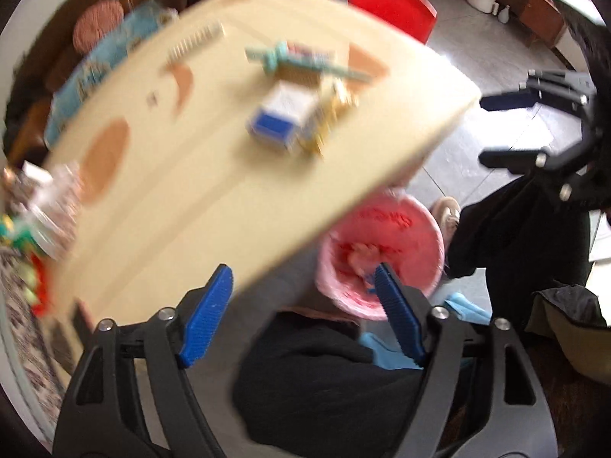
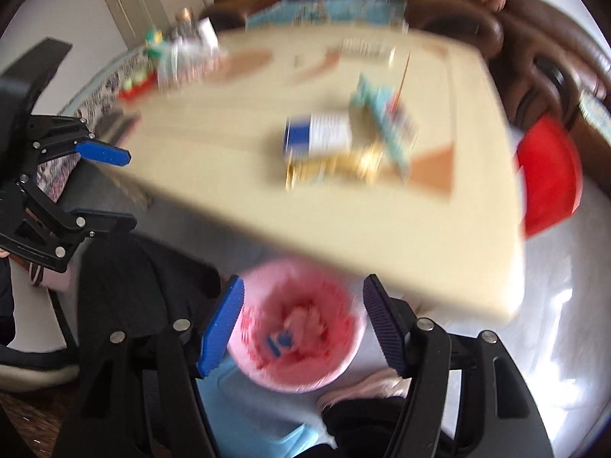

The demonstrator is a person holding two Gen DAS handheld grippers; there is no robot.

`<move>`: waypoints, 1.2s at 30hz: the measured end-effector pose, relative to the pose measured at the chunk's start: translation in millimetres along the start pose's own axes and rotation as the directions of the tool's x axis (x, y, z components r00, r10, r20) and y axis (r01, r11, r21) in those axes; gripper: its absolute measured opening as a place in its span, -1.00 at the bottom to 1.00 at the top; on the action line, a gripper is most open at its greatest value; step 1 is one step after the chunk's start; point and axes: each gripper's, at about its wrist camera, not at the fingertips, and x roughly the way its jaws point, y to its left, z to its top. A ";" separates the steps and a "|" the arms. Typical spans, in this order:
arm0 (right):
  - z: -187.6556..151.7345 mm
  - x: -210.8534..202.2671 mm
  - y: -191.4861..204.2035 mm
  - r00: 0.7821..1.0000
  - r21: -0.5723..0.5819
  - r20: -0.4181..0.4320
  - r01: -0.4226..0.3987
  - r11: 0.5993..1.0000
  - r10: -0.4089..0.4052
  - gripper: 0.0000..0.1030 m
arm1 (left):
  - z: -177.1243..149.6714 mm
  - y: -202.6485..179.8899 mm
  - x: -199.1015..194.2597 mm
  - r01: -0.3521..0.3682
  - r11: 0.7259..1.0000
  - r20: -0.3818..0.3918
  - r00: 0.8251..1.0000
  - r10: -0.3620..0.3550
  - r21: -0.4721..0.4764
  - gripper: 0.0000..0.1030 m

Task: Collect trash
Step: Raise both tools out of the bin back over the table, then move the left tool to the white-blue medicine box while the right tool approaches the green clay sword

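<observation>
A pink-lined trash bin (image 1: 382,252) stands on the floor below the table's near edge, with crumpled scraps and a blue bit inside; it also shows in the right wrist view (image 2: 298,343). On the cream table (image 1: 183,206) lies a pile of trash: a white-and-blue box (image 1: 280,118), a gold wrapper (image 1: 328,122) and a teal strip (image 1: 305,63). The box (image 2: 317,133) and gold wrapper (image 2: 336,166) also show in the right wrist view. My left gripper (image 1: 303,282) is open and empty near the bin. My right gripper (image 2: 301,294) is open and empty above the bin.
A red chair (image 1: 393,4) stands past the table's far side. Bottles and clutter (image 2: 179,53) sit at one table corner. A brown sofa (image 2: 534,38) runs behind the table. Dark clothing (image 1: 343,381) and a shoe (image 1: 446,210) lie near the bin. Both views are blurred.
</observation>
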 end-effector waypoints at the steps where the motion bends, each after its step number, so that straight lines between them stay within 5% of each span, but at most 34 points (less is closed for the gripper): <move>1: 10.5 -11.2 -2.3 1.000 0.003 0.017 -0.004 1.000 0.004 0.24 | 7.2 3.7 -11.2 -0.003 1.000 0.016 1.000 0.003 0.012 0.50; 7: 60.7 -65.8 -17.8 0.995 0.013 0.104 0.000 1.000 -0.002 0.24 | 46.6 16.6 -55.0 -0.029 0.998 0.049 0.998 0.027 0.055 0.51; 15: 104.9 -85.2 -39.8 0.991 0.015 0.133 0.028 0.999 -0.030 0.25 | 82.6 23.8 -50.7 -0.009 0.992 0.037 0.999 0.004 0.124 0.51; 36: 136.4 39.4 -76.6 0.998 -0.003 -0.060 0.014 1.000 -0.014 0.25 | 136.1 48.5 96.7 0.064 0.987 -0.178 0.983 -0.037 0.147 0.51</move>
